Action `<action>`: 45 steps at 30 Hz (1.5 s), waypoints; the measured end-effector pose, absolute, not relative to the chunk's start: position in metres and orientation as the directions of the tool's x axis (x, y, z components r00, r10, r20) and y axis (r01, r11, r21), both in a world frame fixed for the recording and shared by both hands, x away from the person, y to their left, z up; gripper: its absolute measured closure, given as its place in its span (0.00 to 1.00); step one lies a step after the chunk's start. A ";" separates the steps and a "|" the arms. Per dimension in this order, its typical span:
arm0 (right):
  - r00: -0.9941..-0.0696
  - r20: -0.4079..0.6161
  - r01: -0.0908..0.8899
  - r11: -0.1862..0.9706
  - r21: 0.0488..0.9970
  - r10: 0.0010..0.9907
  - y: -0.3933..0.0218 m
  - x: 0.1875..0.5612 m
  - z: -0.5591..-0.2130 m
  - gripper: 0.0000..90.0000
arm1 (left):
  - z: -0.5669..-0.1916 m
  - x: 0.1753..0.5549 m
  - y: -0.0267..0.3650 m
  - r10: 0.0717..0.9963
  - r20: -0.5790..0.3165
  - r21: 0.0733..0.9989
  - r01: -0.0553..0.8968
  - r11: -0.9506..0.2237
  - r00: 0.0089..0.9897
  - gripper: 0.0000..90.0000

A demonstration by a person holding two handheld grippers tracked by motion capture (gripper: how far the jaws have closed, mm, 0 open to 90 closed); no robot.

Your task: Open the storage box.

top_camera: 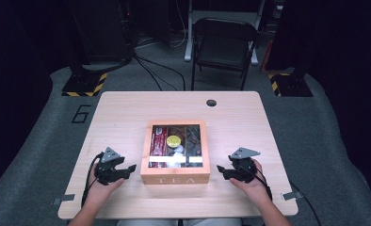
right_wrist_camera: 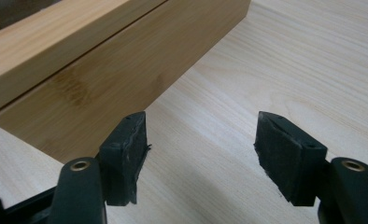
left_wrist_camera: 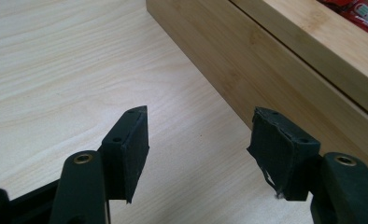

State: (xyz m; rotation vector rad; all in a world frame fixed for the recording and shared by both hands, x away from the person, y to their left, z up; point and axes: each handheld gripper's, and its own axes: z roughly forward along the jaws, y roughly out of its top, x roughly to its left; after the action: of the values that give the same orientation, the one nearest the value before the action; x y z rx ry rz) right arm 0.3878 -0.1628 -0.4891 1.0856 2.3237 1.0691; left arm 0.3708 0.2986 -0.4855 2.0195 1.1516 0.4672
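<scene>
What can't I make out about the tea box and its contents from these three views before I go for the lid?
- Tea box contents, high view: too small, and glare on the lid window washes out the front row.
- Any lid latch or hinge: too small in the high view; the gripper views show bare side wall.
- Left gripper view: red packets cut off by the top edge.
- Right gripper view: the window is dark and cut off.
</scene>
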 end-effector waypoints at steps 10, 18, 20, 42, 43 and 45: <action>-0.661 0.008 0.495 0.428 0.756 0.750 -0.155 0.380 -0.471 0.40 | -0.470 0.369 0.297 0.844 -0.105 0.748 0.601 -0.282 0.527 0.41; -0.674 0.006 0.481 0.433 0.762 0.739 -0.148 0.371 -0.450 0.42 | -0.447 0.363 0.299 0.840 -0.142 0.774 0.587 -0.236 0.524 0.41; -0.682 0.003 0.471 0.435 0.767 0.732 -0.146 0.370 -0.445 0.42 | -0.440 0.362 0.299 0.839 -0.139 0.782 0.578 -0.233 0.527 0.41; -0.751 0.041 0.434 0.447 0.782 0.658 -0.128 0.349 -0.453 0.49 | -0.454 0.336 0.280 0.769 -0.125 0.785 0.537 -0.310 0.627 0.47; -0.748 0.039 0.437 0.448 0.780 0.662 -0.127 0.348 -0.454 0.50 | -0.454 0.336 0.280 0.769 -0.125 0.785 0.537 -0.310 0.627 0.47; -0.752 0.044 0.439 0.451 0.777 0.657 -0.125 0.348 -0.457 0.50 | -0.456 0.334 0.278 0.761 -0.116 0.780 0.532 -0.328 0.639 0.47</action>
State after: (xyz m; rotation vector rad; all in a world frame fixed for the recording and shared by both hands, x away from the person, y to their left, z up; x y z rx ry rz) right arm 0.3478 -0.1254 -0.4568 0.9454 2.4407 1.1903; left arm 0.3344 0.2784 -0.4561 2.0159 1.0099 0.3433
